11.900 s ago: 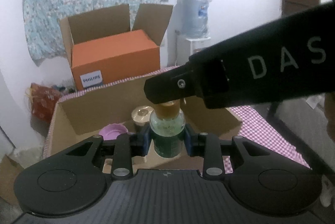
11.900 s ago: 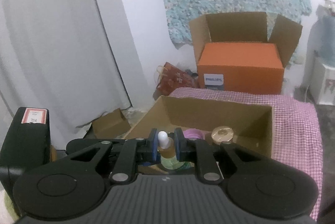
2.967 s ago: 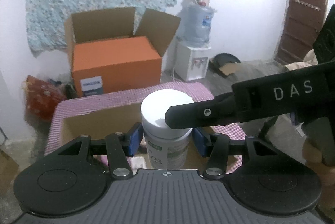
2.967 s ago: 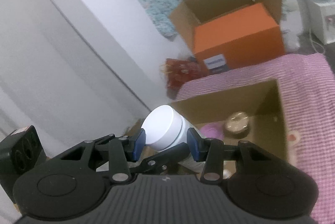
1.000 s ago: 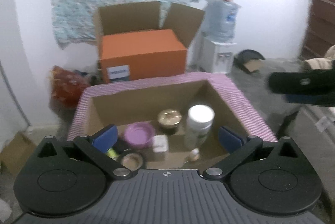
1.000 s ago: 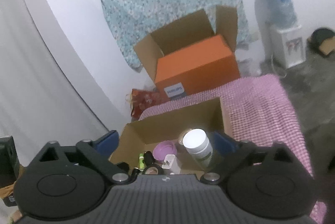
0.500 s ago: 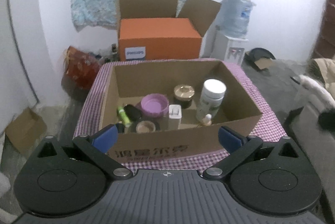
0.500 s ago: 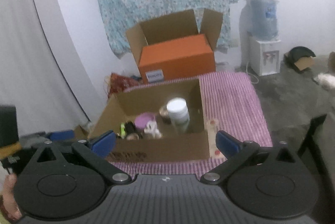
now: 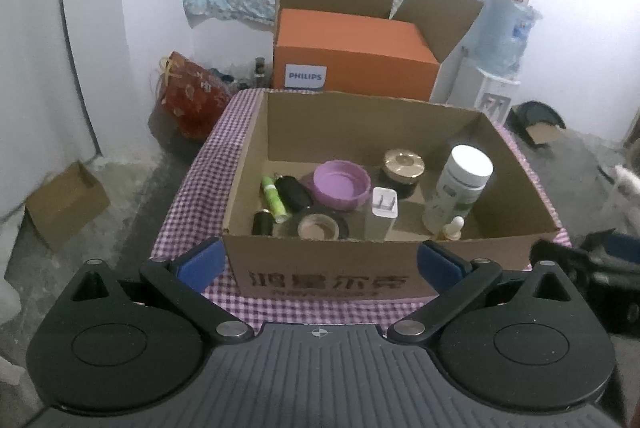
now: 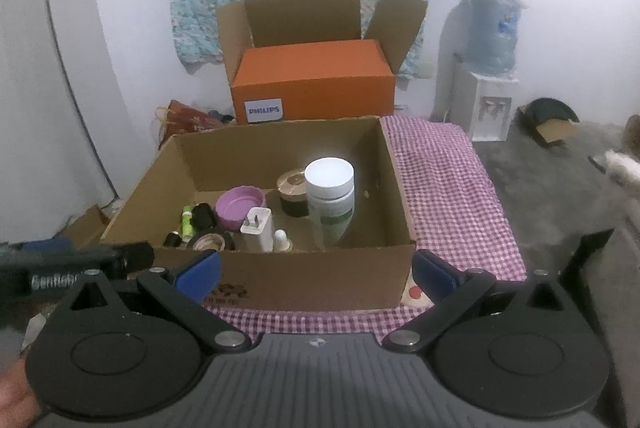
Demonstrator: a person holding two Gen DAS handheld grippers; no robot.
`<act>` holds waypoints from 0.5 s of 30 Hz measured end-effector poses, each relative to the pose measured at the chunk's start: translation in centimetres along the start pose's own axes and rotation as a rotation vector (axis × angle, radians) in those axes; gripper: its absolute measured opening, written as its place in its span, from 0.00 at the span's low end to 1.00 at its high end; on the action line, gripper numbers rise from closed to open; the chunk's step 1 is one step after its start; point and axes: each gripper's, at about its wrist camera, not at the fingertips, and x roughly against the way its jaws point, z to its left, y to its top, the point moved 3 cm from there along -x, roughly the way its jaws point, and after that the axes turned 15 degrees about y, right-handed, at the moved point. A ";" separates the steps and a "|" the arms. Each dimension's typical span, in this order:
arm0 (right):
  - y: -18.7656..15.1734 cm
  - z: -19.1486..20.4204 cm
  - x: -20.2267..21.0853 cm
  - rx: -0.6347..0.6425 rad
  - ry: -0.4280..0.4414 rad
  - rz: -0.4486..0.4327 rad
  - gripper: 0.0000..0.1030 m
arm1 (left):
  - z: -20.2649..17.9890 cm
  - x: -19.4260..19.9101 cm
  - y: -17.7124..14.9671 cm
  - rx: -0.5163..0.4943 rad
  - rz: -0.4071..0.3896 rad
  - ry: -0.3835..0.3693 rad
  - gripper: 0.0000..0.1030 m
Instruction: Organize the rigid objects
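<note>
An open cardboard box (image 9: 360, 278) (image 10: 320, 280) stands on a purple checked cloth. Inside stand a white-capped pill bottle (image 9: 460, 187) (image 10: 330, 195), a gold-lidded jar (image 9: 402, 167) (image 10: 292, 191), a purple lid (image 9: 340, 183) (image 10: 240, 205), a white charger (image 9: 384, 211) (image 10: 256, 230), a small dropper bottle (image 9: 454, 228) (image 10: 282, 240), a green tube (image 9: 272, 197) and small dark items. My left gripper (image 9: 318, 262) is open and empty, in front of the box. My right gripper (image 10: 316, 270) is open and empty, also in front of it.
An orange Philips box (image 9: 352, 63) (image 10: 314, 83) sits in an open carton behind. A water dispenser (image 9: 500, 67) (image 10: 490, 67) stands at the right. A red bag (image 9: 188, 95) and a small carton (image 9: 64, 203) lie on the floor at the left. The cloth (image 10: 448, 187) extends right of the box.
Both grippers have let go of the pill bottle, opened wide and pulled back from the box. The bottle now stands inside the box.
</note>
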 end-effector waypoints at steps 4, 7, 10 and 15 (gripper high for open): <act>0.3 -0.3 -1.2 -0.003 0.000 0.015 1.00 | -0.3 -0.4 0.0 -0.018 -0.004 0.011 1.00; 0.2 -0.5 -1.8 -0.002 -0.005 0.029 1.00 | -0.4 -0.7 0.0 -0.027 0.000 0.012 1.00; 0.1 -0.7 -2.2 -0.001 -0.007 0.040 1.00 | -0.5 -0.8 0.1 -0.031 0.002 0.018 1.00; 0.1 -1.2 -2.4 -0.003 -0.013 0.046 1.00 | -0.8 -0.8 0.1 -0.052 -0.002 0.030 1.00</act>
